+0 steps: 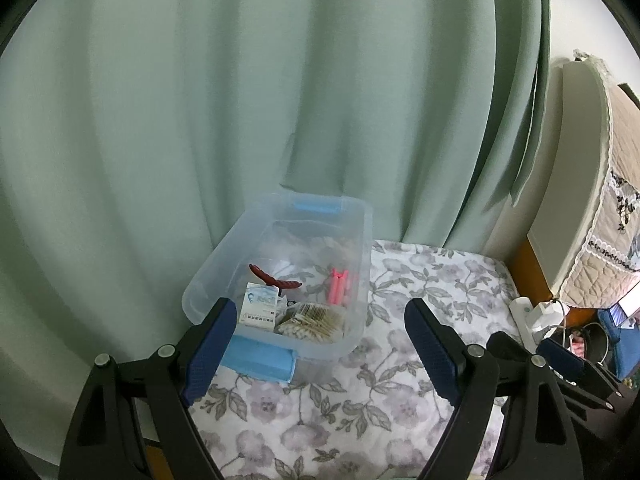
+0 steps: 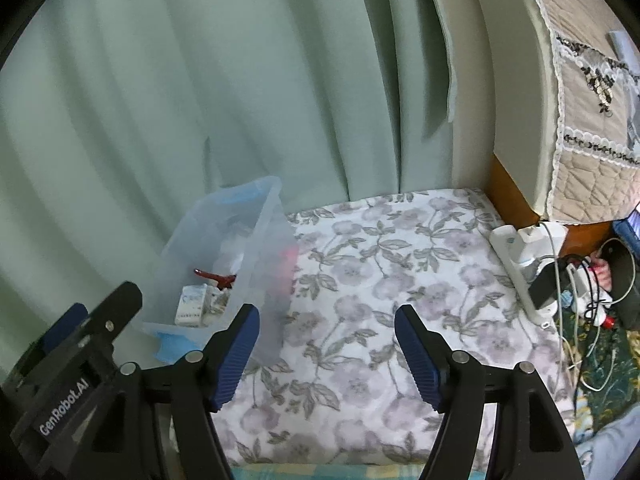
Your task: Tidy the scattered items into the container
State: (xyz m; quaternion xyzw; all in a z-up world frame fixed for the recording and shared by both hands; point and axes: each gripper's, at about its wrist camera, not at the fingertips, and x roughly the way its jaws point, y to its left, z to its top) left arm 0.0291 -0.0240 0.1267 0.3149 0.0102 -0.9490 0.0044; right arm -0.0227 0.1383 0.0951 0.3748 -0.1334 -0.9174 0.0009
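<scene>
The clear container (image 1: pixel 280 276) sits on the floral cloth (image 1: pixel 420 280) ahead of my left gripper (image 1: pixel 320 316), whose jaws gape empty, left pad overlapping its near corner. My right gripper (image 2: pixel 326 326) hangs open, empty, container off left.

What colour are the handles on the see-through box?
Light blue handles on the box, clearest in the left wrist view.
</scene>
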